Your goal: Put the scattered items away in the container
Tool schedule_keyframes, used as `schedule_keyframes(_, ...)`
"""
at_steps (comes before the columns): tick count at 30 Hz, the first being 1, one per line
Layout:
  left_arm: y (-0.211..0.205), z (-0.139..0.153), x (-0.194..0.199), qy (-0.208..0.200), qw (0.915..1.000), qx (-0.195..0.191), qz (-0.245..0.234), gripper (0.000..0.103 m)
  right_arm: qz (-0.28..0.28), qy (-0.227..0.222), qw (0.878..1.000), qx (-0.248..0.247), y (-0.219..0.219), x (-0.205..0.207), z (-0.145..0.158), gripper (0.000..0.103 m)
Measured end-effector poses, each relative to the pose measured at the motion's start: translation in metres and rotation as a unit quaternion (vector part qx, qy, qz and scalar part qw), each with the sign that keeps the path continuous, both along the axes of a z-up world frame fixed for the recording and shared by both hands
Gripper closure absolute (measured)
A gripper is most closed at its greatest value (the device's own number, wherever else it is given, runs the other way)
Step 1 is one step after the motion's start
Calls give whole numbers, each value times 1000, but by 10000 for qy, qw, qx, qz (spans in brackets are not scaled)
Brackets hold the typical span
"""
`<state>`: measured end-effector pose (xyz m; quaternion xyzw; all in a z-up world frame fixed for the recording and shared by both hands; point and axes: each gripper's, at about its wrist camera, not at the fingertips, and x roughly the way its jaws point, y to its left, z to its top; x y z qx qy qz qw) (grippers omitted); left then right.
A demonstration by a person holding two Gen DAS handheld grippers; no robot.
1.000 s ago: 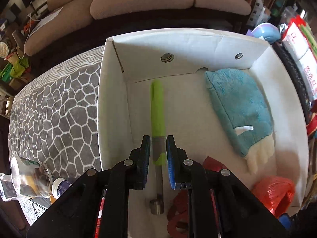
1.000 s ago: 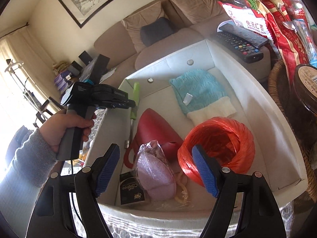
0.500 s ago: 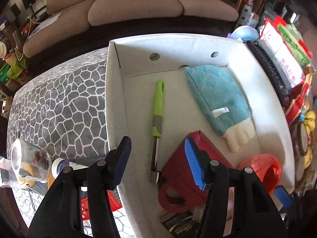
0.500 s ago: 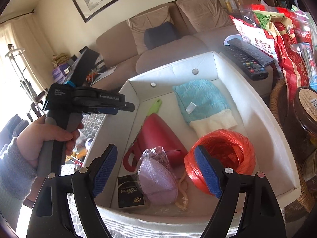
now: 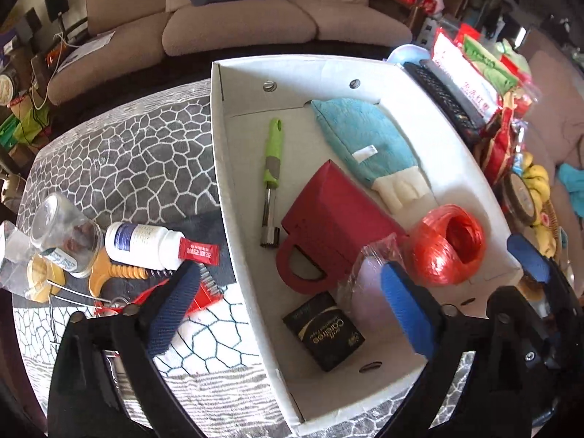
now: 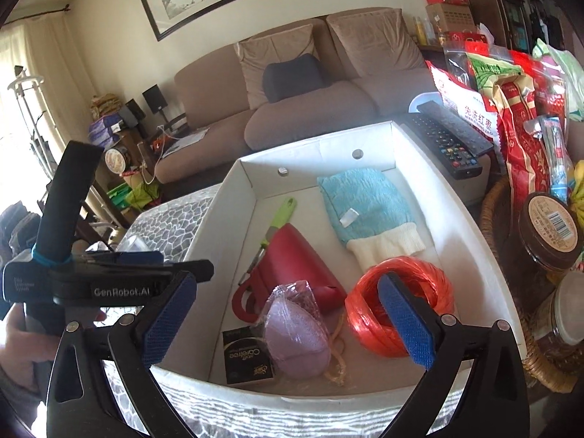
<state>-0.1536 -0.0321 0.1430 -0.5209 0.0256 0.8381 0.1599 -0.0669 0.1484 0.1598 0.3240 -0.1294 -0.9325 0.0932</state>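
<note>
The white cardboard box holds a green-handled corer, a blue mitt, a red scoop, a red twine ball, a pink bagged item and a black packet. My left gripper is open and empty above the box's near left wall. My right gripper is open and empty over the box's near edge.
Left of the box on the patterned table lie a white pill bottle, a glass jar, a red sachet, a yellow brush and a red comb. Remotes, snack bags and a wicker basket crowd the right.
My left gripper let go of the green corer, opened wide and drew back and up out of the box. The right gripper rose slightly, still open.
</note>
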Motion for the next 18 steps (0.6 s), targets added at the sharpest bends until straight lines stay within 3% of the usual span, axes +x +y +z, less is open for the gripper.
schedule_keyframes(10,-28,7,50,27,9994,249,230,0,74,2,9992,381,-16,7,13,0)
schedule_keyframes(18,-85,4,96,127,9963,518,670,0,156,61,9985,524,-27,13,18,0)
